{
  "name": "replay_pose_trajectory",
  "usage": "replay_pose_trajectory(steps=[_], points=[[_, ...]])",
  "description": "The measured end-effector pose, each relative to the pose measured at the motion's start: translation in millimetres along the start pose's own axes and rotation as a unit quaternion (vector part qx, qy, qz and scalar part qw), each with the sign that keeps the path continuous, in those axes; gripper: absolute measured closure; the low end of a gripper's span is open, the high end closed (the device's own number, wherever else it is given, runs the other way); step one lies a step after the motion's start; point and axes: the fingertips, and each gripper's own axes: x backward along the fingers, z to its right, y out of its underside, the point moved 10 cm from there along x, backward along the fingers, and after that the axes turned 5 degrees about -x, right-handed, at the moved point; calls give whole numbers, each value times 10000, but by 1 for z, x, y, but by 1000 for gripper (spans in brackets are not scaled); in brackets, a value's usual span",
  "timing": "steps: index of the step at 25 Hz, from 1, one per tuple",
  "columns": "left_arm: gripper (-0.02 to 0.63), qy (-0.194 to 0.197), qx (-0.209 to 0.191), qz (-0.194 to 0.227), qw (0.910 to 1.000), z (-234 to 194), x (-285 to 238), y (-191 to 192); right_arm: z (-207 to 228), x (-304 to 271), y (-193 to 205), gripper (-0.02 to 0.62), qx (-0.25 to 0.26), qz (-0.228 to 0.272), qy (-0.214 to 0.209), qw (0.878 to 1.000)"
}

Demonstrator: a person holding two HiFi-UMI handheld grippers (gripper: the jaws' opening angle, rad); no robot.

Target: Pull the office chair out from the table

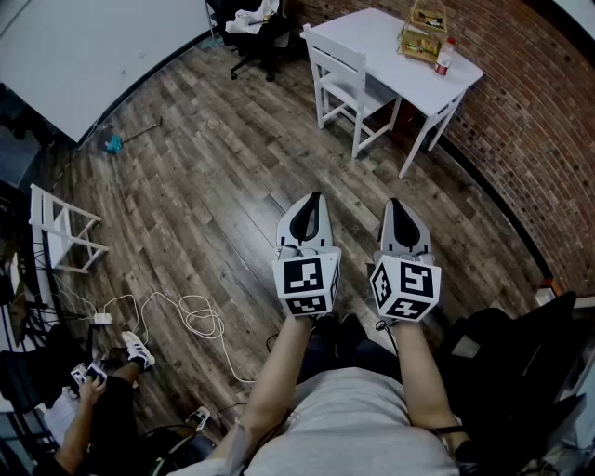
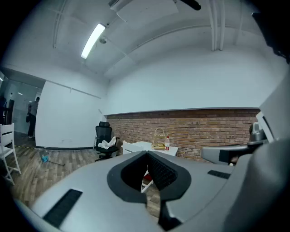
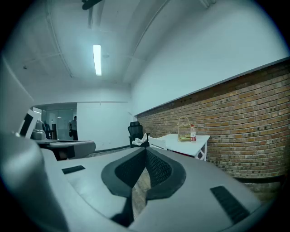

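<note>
A black office chair (image 1: 253, 30) with a white cloth on its seat stands at the far end of the room, left of a white table (image 1: 395, 48). A white wooden chair (image 1: 340, 80) is tucked against that table. Both grippers are held out side by side over the wood floor, well short of the furniture. My left gripper (image 1: 315, 196) is shut with nothing in it, and so is my right gripper (image 1: 394, 203). The left gripper view shows the left gripper (image 2: 146, 154) pointing toward the office chair (image 2: 103, 141) and the table (image 2: 141, 146). Beyond the right gripper (image 3: 145, 150), the right gripper view shows the office chair (image 3: 135, 134) and the table (image 3: 185, 138).
A wire basket (image 1: 423, 26) and a bottle (image 1: 444, 57) sit on the table. A brick wall (image 1: 535, 121) runs along the right. A white folding chair (image 1: 58, 229), a white cable (image 1: 193, 318) and a seated person (image 1: 93, 409) are at the left. A dark chair (image 1: 521, 363) stands close at my right.
</note>
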Motion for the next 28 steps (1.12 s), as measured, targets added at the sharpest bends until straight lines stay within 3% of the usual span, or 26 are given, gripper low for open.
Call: replay_pose_trajectory(steps=[18,28], points=[[592,-32,-17,69,10000,1,13,-3,-4,10,-2,581,25,77,-66,9999],[592,-307,10,5,9995,11,1,-2,18,-3,-2,581,-14,-36,-266,9996]])
